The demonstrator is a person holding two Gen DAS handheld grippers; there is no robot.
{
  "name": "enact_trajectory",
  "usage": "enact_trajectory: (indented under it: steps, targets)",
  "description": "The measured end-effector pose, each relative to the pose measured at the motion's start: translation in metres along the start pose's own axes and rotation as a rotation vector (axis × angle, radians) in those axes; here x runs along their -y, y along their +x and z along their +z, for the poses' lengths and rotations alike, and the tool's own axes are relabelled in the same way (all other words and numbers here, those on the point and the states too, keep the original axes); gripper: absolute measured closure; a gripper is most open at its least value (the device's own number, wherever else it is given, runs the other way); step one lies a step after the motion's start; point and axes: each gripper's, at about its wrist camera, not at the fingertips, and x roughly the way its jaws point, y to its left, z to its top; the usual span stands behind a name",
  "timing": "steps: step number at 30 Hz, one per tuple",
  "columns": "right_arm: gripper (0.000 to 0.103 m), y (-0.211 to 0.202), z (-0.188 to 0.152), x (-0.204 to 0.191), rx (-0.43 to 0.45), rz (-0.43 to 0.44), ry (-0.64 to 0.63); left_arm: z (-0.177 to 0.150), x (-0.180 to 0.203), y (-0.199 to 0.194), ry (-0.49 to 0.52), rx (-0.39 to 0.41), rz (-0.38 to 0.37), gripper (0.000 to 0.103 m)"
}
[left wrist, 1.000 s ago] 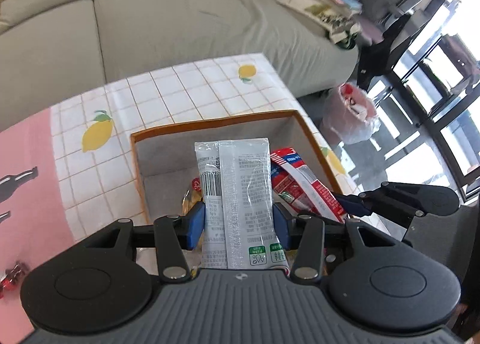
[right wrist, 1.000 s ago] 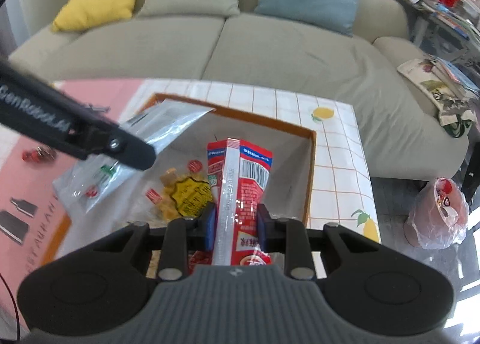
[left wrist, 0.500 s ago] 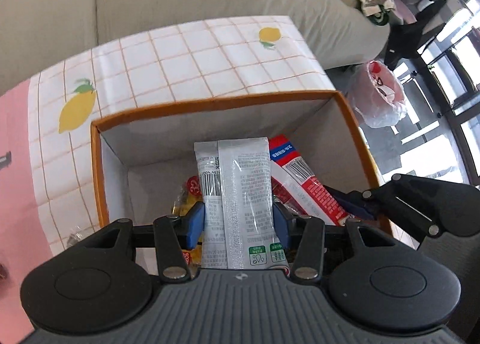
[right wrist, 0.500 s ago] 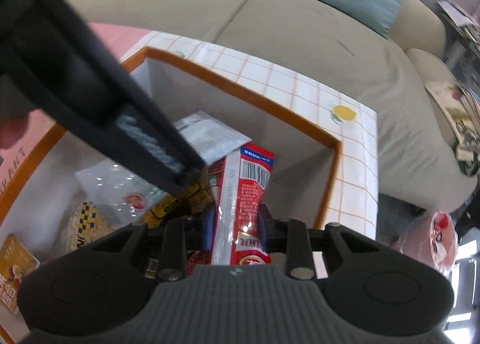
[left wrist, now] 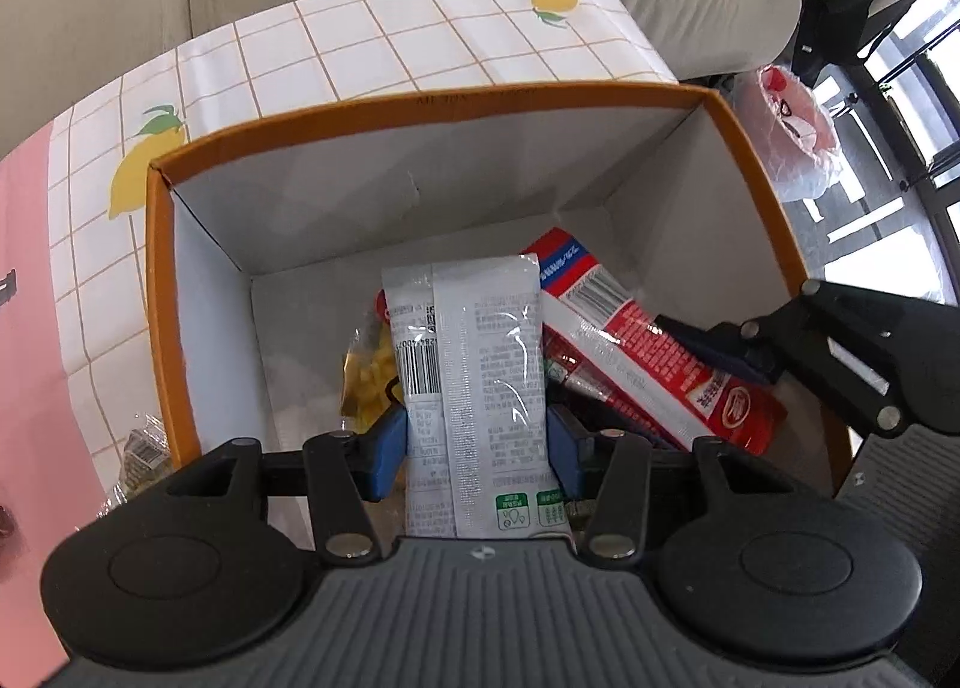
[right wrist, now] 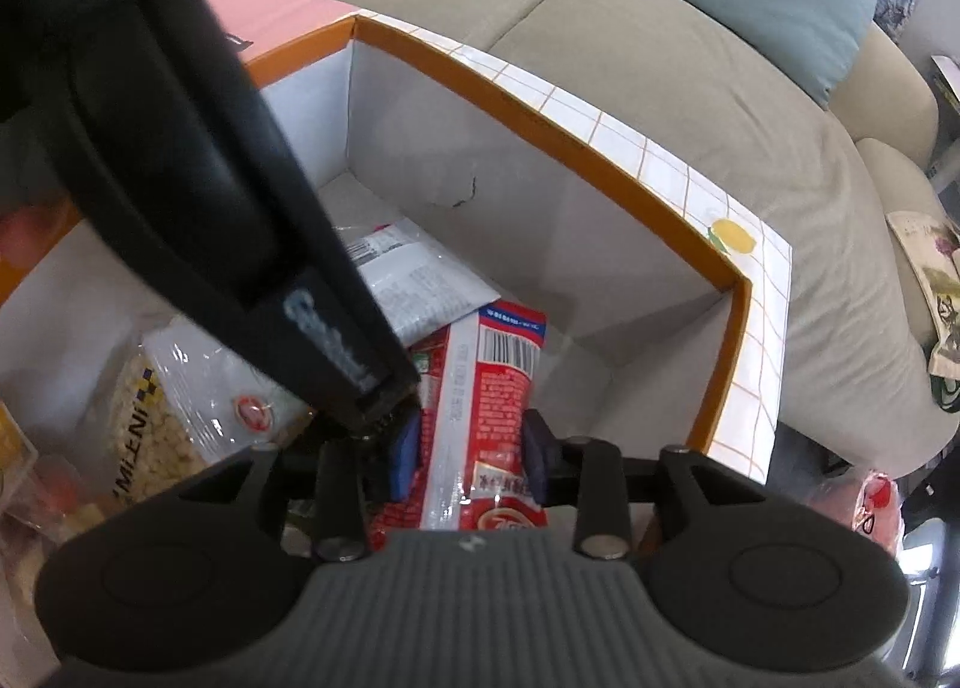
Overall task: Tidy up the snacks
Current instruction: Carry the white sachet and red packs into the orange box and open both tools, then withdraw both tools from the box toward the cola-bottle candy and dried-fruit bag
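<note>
A: Left first. Left gripper (left wrist: 477, 445) is pinching the grey-white packet (left wrist: 474, 388) upright, both blue pads pressed on its sides, low inside the orange-rimmed box (left wrist: 432, 105). Yellow snack bag (left wrist: 366, 382) sits just left of it on the box floor.

B: Risk there?

A: Packet is slick film. If let go while upright it likely tips onto the yellow bag or leans on the red one. Could also crush what's under it.

B: Right side?

A: Right gripper (right wrist: 474, 451) has the red packet (right wrist: 480, 418) between its pads, jaws opening right now. There's a visible gap at the right pad, so I'd call the grip released. Packet is down in the box too, against the grey-white one.

B: What goes wrong?

A: The two tools are crowded. The left one's black body crosses the right wrist view, nearly on the right's left pad. Pulling out could knock them together, or drag the red packet back up.
</note>
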Motion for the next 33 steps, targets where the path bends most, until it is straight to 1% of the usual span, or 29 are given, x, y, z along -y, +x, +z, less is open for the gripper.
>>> enact_trajectory:
  steps: [1,3,4,5,6,7,10,12,16,18,20,22,25,27,29,33]
  targets:
    - [0.068,-0.001,0.0,-0.001,0.0,-0.003,-0.004,-0.001,0.0,0.0,-0.001,0.0,0.0,0.047]
    - [0.064,-0.001,0.0,-0.002,0.002,-0.009,-0.016,-0.003,0.0,-0.002,-0.002,0.006,0.004,0.04]
    - [0.062,-0.002,0.001,-0.002,0.004,-0.011,-0.021,-0.003,0.0,-0.004,-0.002,0.009,0.002,0.039]
    - [0.055,-0.004,0.001,-0.007,0.004,-0.013,-0.026,-0.003,0.0,-0.005,-0.001,0.01,0.0,0.036]
    - [0.044,-0.005,0.0,-0.01,0.001,-0.018,-0.031,-0.003,0.002,-0.006,-0.001,0.008,0.0,0.035]
    - [0.04,-0.007,0.0,-0.011,-0.003,-0.022,-0.038,-0.003,0.003,-0.008,-0.001,0.006,0.002,0.034]
    - [0.038,-0.011,0.002,-0.016,-0.021,-0.011,-0.06,-0.003,0.006,-0.015,0.003,0.012,0.003,0.029]
    - [0.034,-0.015,0.002,-0.022,-0.031,-0.03,-0.085,-0.005,0.006,-0.023,0.006,0.028,0.0,0.027]
    - [0.031,-0.028,0.004,-0.027,-0.021,-0.048,-0.111,-0.011,0.008,-0.041,0.023,0.051,-0.012,0.027]
    - [0.024,-0.037,0.006,-0.028,-0.023,-0.055,-0.119,-0.016,0.009,-0.052,0.031,0.066,-0.025,0.027]
    - [0.023,-0.045,0.007,-0.029,-0.032,-0.071,-0.121,-0.021,0.01,-0.063,0.031,0.083,-0.034,0.027]
    - [0.019,-0.052,0.005,-0.031,-0.039,-0.079,-0.124,-0.028,0.007,-0.075,0.028,0.105,-0.051,0.026]
    - [0.019,-0.072,0.0,-0.045,-0.041,-0.102,-0.127,-0.038,0.003,-0.093,0.023,0.154,-0.067,0.026]
    - [0.018,-0.087,-0.004,-0.05,-0.011,-0.126,-0.1,-0.049,-0.001,-0.109,0.016,0.203,-0.063,0.026]
    - [0.018,-0.106,-0.007,-0.055,0.049,-0.139,-0.033,-0.06,-0.005,-0.123,0.01,0.238,-0.056,0.026]
    - [0.018,-0.135,-0.013,-0.063,0.151,-0.116,0.129,-0.086,-0.019,-0.154,0.005,0.324,-0.038,0.026]
